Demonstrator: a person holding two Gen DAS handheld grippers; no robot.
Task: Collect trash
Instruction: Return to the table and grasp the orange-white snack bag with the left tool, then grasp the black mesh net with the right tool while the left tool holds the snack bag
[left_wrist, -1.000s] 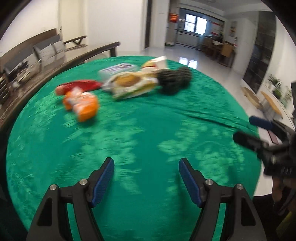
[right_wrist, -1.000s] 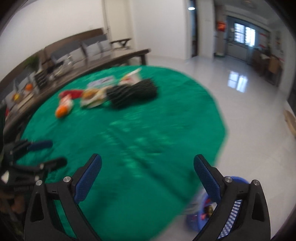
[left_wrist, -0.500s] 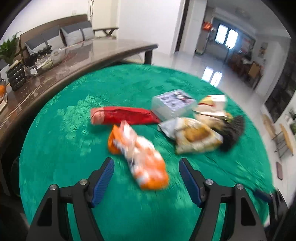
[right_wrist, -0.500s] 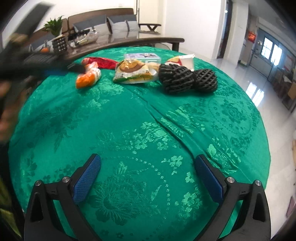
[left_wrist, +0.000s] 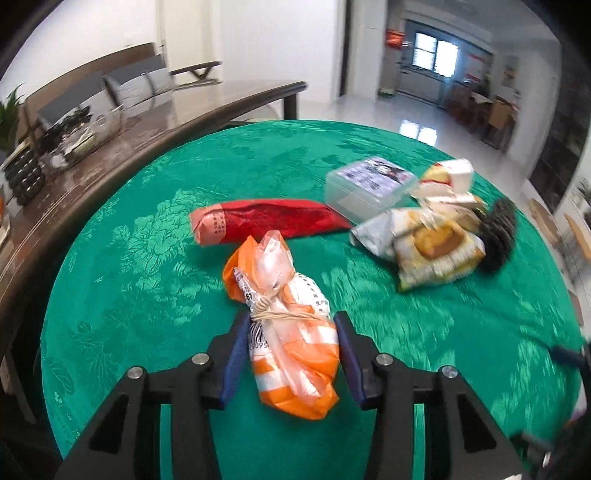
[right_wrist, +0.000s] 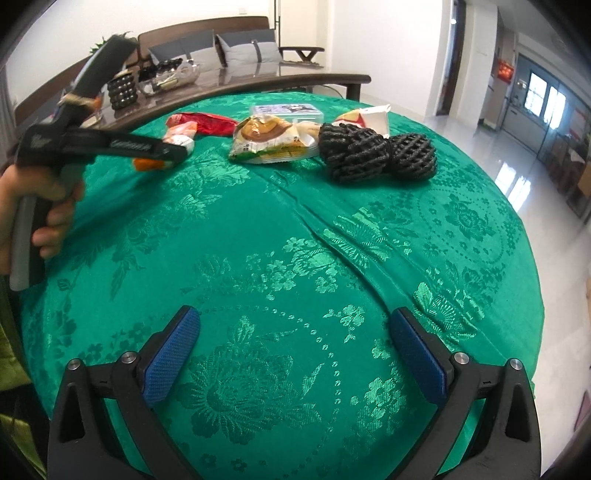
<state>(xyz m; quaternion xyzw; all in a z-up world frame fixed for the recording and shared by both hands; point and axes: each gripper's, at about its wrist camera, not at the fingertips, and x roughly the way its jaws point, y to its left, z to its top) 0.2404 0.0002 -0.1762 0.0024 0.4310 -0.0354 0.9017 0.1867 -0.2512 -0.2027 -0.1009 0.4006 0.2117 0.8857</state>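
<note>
An orange and white plastic bag (left_wrist: 291, 350), tied with a rubber band, lies on the green tablecloth (left_wrist: 147, 288). My left gripper (left_wrist: 291, 321) is closing around it, and both blue pads touch its sides. Beyond it lie a red wrapper (left_wrist: 266, 219), a clear plastic box (left_wrist: 369, 184), a snack packet (left_wrist: 432, 251), a white carton (left_wrist: 454, 177) and black foam netting (left_wrist: 498, 232). In the right wrist view the left gripper (right_wrist: 173, 151) partly hides the bag (right_wrist: 181, 138). My right gripper (right_wrist: 295, 328) stands open over bare cloth, well short of the netting (right_wrist: 373, 155).
A long dark wooden table (left_wrist: 110, 147) with a glass bowl and a black ornament runs along the left behind the round table. A hand (right_wrist: 40, 206) holds the left gripper's handle. Shiny white floor (right_wrist: 517, 177) lies to the right.
My left gripper swung left across the table to the orange bag and narrowed onto it. My right gripper turned from the table's edge toward its middle, then held still.
</note>
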